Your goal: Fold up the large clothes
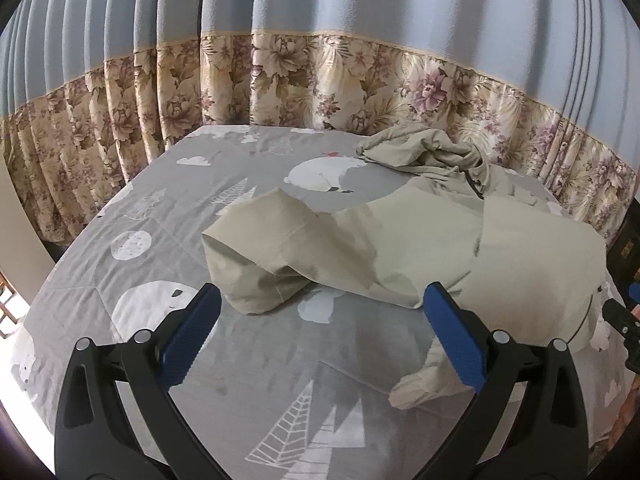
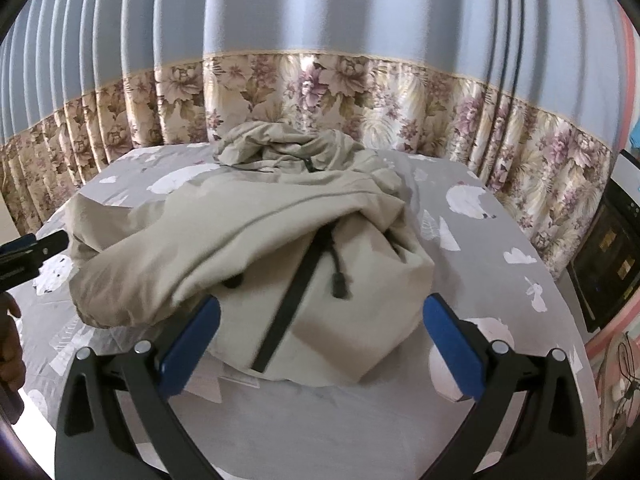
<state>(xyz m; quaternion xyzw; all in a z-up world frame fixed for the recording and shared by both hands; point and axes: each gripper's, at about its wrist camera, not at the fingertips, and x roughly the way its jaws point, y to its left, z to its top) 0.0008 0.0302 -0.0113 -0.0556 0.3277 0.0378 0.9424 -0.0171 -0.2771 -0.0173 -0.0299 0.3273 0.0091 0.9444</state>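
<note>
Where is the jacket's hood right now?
The hood lies bunched at the jacket's far end on the bed, near the floral curtain, centre of the right wrist view.

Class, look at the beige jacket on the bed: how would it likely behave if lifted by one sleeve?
The beige jacket would probably go floppy: it lies in soft, rumpled folds. It seems light, since its sleeve is thin cloth. The zipper may add slight stiffness along the front.

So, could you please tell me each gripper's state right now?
Left gripper: open, holding nothing.
Right gripper: open, holding nothing, above the jacket.
</note>
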